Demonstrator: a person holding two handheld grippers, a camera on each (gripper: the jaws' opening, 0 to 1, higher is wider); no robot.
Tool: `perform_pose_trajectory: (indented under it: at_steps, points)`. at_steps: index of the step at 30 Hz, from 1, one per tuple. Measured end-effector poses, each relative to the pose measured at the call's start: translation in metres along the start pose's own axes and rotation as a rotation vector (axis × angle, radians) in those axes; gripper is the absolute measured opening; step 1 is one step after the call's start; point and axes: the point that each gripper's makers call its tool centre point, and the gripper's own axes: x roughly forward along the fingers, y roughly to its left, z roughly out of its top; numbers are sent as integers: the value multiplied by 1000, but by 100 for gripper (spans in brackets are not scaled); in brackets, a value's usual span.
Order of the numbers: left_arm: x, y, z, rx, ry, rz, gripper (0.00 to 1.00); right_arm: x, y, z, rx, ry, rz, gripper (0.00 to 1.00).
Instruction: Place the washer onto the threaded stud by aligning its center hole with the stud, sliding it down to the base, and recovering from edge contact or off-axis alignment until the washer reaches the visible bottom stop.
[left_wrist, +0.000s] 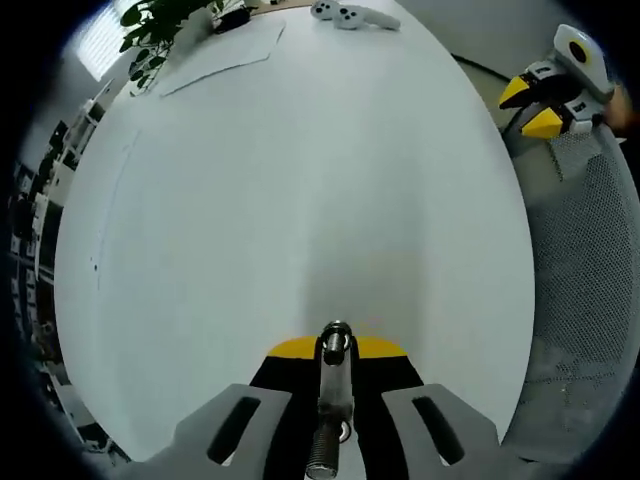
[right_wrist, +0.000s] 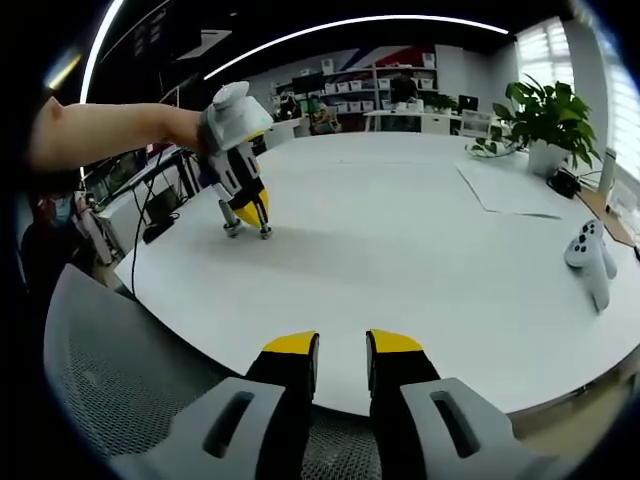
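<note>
Your left gripper (left_wrist: 337, 352) is clamped on the threaded stud (left_wrist: 333, 400), which runs lengthwise between the two yellow-tipped fingers (left_wrist: 292, 348) in the left gripper view; its top end pokes just past the fingertips and its threaded length reaches back toward the camera. A small ring sits beside the shaft low down, but you cannot tell from this angle whether that is the washer. In the right gripper view the same left gripper (right_wrist: 248, 212) stands at the far left of the white table (right_wrist: 420, 250), tips pointing down with the stud's foot (right_wrist: 248, 230) touching the tabletop, and your forearm (right_wrist: 100, 135) reaches in from the left. Your right gripper (right_wrist: 342, 345) hangs above the table's near edge, its fingers nearly together with only a narrow gap and nothing between them, well apart from the stud. A mesh chair back (right_wrist: 110, 380) sits below it. On the table's right side lie white game controllers (right_wrist: 590, 255) and a sheet of paper (right_wrist: 505, 190), with a potted plant (right_wrist: 545, 120) behind. In the left gripper view the right gripper (left_wrist: 545, 95) shows at upper right, beyond the table edge.
</note>
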Motion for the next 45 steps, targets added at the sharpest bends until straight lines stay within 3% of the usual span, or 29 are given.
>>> perform_pose_trajectory:
  at_steps: [5,12,17,23,25,27,31,34,37,40,45]
  points:
    - [2,2,3,1,-40,18,10,0,1,-1,-4,7,3,22]
    - [-1,7,1,12,-39,66,16,0,1,-2,-6,11,5,22]
    - [-17,12,5,35,-84,125,23,0,1,-1,-6,10,4,22]
    - [-41,12,3,-41,-147,178,30,0,1,-1,-4,8,3,22]
    - [-54,6,-7,-62,-161,197,31,0,0,-1,-3,6,1,22]
    - [-67,3,-16,-109,-192,230,30,0,1,-1,-2,4,1,22]
    - [-96,-19,-31,-321,-357,245,31,-1,-1,1,6,-8,-6,23]
    - [-110,-37,-51,-397,-405,273,31,0,-1,1,3,-4,-8,23]
    - [-125,-60,-71,-465,-435,283,34,-1,-5,0,-7,1,-33,31]
    - [-138,-72,-81,-521,-474,300,36,0,-6,-2,-11,10,-35,31]
    - [-165,-94,-95,-652,-602,376,41,0,-6,-3,-14,22,-38,31]
